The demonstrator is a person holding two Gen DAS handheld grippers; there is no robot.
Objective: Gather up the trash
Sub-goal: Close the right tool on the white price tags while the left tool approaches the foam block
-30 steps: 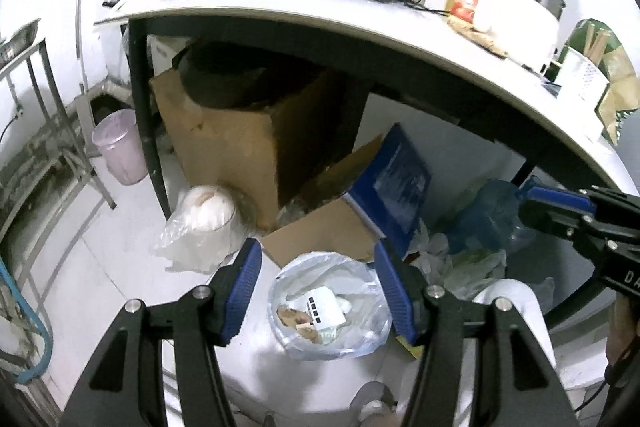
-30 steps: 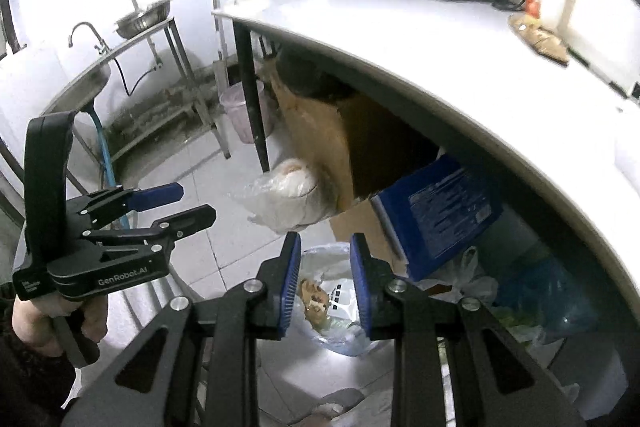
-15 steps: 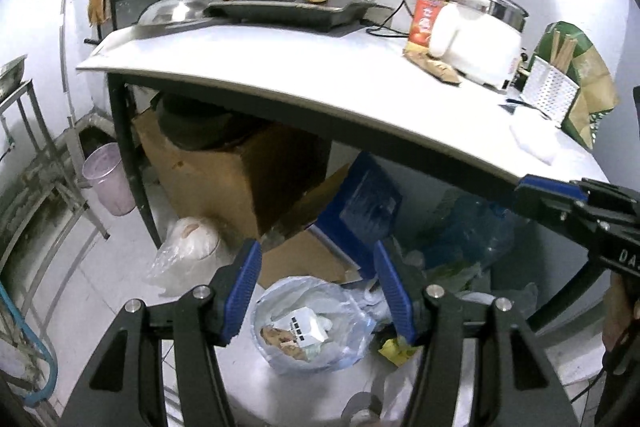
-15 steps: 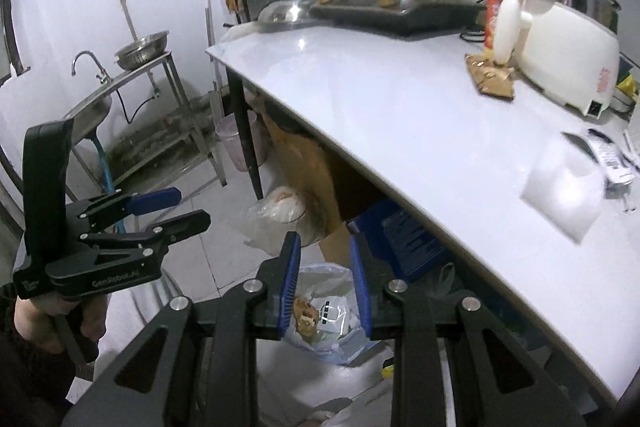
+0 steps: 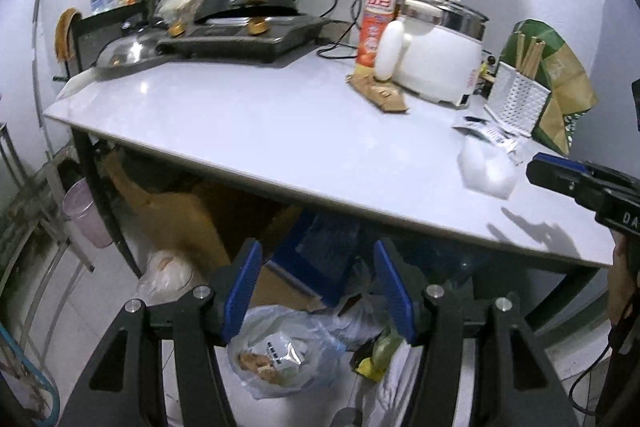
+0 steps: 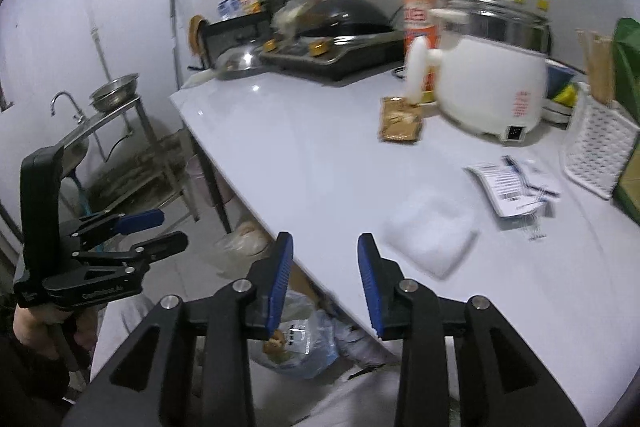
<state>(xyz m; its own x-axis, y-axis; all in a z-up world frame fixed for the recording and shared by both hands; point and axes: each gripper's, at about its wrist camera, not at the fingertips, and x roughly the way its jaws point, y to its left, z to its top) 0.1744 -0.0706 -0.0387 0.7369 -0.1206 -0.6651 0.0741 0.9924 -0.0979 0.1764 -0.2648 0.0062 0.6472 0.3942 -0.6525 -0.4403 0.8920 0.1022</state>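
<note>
On the white table [image 5: 248,131] lie a crumpled white wrapper [image 5: 486,173] [image 6: 434,233], torn printed packets [image 5: 490,135] [image 6: 510,183] and a brown snack packet [image 5: 380,93] [image 6: 400,119]. A clear trash bag [image 5: 280,355] [image 6: 298,345] with scraps sits on the floor under the table edge. My left gripper [image 5: 318,289] is open and empty above the bag. My right gripper [image 6: 324,281] is open and empty at the table's front edge, left of the white wrapper.
A white rice cooker [image 6: 492,87], orange bottle [image 5: 376,15], stove with wok [image 5: 248,23] and white utensil basket [image 5: 516,99] stand on the table. Cardboard boxes [image 5: 176,215], a blue box [image 5: 324,251] and bags lie underneath. A steel sink stand [image 6: 108,123] is at left.
Both grippers have risen from floor level to above the table's edge. The right gripper's jaws have opened wider. The table top and its litter have come into view.
</note>
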